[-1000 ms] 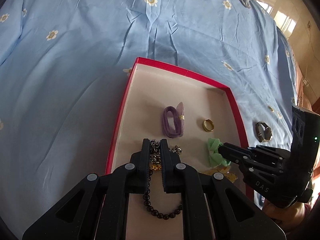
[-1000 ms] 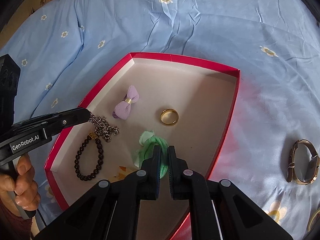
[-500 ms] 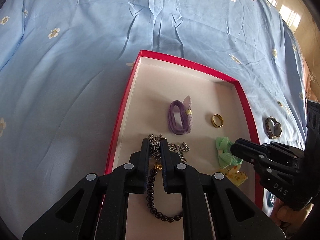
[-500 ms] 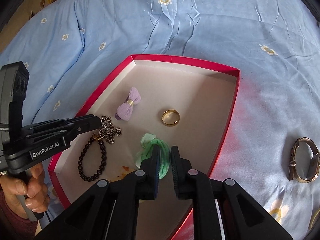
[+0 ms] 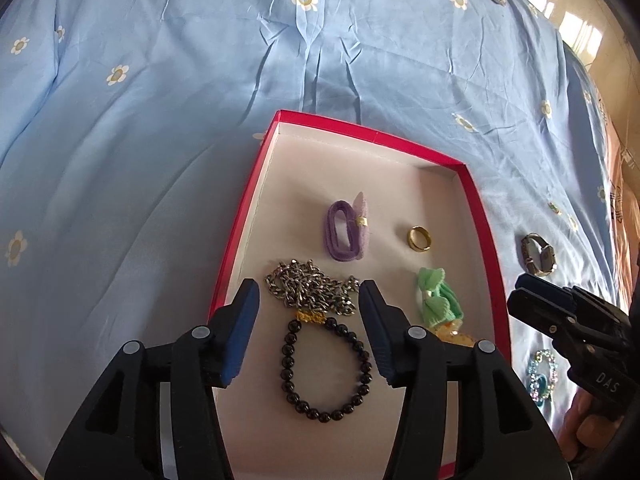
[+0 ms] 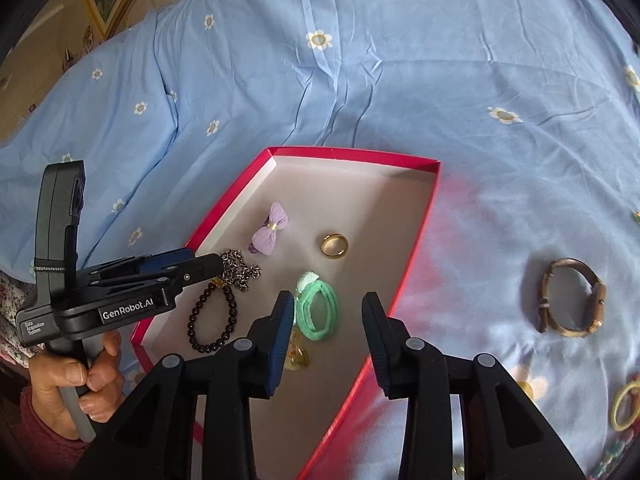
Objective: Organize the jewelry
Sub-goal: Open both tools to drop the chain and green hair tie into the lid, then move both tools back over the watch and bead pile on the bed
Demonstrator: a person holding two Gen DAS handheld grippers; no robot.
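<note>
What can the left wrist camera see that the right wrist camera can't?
Only the left wrist view shows the blue beaded bracelet lying on the sheet by the right gripper.

Only the right wrist view shows a yellow hair tie at the right edge and the hand holding the left gripper.

Both show the red box with the silver chain, black bead bracelet, gold ring, purple bow tie and green hair tie, plus the watch outside.

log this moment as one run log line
left gripper: jaws opening above chain | right gripper: jaws opening above green hair tie | both lying in box
</note>
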